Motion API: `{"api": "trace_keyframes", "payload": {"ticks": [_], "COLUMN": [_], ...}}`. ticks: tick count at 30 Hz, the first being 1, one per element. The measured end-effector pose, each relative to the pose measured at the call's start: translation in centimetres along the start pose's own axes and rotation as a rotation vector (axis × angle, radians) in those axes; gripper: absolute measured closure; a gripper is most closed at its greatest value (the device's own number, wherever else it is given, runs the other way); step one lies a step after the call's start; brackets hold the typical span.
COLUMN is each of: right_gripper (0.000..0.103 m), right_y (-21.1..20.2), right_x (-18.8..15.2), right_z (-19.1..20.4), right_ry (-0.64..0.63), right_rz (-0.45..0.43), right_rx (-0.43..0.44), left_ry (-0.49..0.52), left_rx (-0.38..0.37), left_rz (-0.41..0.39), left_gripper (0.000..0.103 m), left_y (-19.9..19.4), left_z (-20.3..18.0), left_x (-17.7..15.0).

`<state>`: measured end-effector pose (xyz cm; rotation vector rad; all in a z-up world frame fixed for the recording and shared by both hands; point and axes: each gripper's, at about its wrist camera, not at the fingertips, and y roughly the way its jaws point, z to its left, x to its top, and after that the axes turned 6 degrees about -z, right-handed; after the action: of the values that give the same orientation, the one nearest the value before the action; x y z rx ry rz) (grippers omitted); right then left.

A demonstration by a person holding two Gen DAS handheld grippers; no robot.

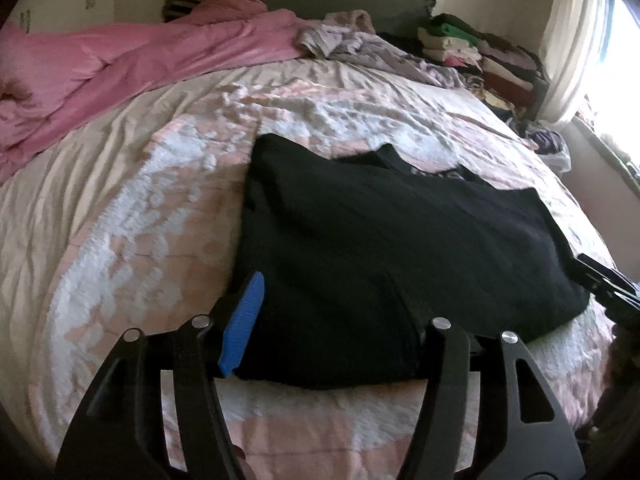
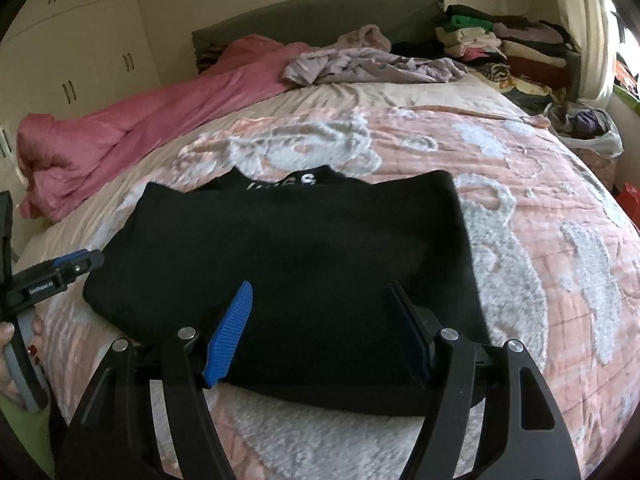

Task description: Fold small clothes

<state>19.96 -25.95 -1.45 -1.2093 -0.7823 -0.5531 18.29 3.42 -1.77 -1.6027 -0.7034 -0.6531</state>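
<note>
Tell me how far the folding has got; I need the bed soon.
Done: the black top lies folded flat on the bed. In hand: nothing; both the left gripper and right gripper are open. Left: the lilac heap looks unfolded.

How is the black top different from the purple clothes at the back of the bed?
The black top lies folded flat and neat; the purple clothes lie crumpled in a heap. The black top sits near the grippers; the purple clothes are far off by the headboard. Both rest on the bed.
</note>
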Motion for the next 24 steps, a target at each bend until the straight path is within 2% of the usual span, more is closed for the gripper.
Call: {"api": "trace_keyframes", "payload": {"ticks": [4, 7, 11, 15, 24], "right_gripper": [0.036, 0.036, 0.034, 0.032, 0.03], "right_y": [0.5, 1.4, 2.3, 2.3, 2.6], "right_x": [-0.7, -1.3, -2.0, -2.9, -3.7], "right_z": [1.1, 1.8, 0.9, -0.9, -0.8], "right_ry": [-0.009, -0.047, -0.074, -0.039, -0.072], "right_rz": [0.017, 0.039, 0.077, 0.116, 0.13], "right_rx": [0.005, -0.008, -0.101, -0.108, -0.139], "left_ry": [0.036, 0.08, 0.11, 0.091, 0.075], "left_rx": [-0.014, 0.034, 0.045, 0.028, 0.019], "left_rz": [0.021, 0.059, 0.074, 0.084, 0.088], "left_gripper": [0.047, 0.047, 0.047, 0.047, 0.047], "left_y": [0.9, 2.6, 3.1, 3.0, 2.6], "left_z": [-1.9, -2.3, -2.0, -1.4, -1.2], "left_x": [-0.8, -1.7, -2.3, -2.3, -2.6]}}
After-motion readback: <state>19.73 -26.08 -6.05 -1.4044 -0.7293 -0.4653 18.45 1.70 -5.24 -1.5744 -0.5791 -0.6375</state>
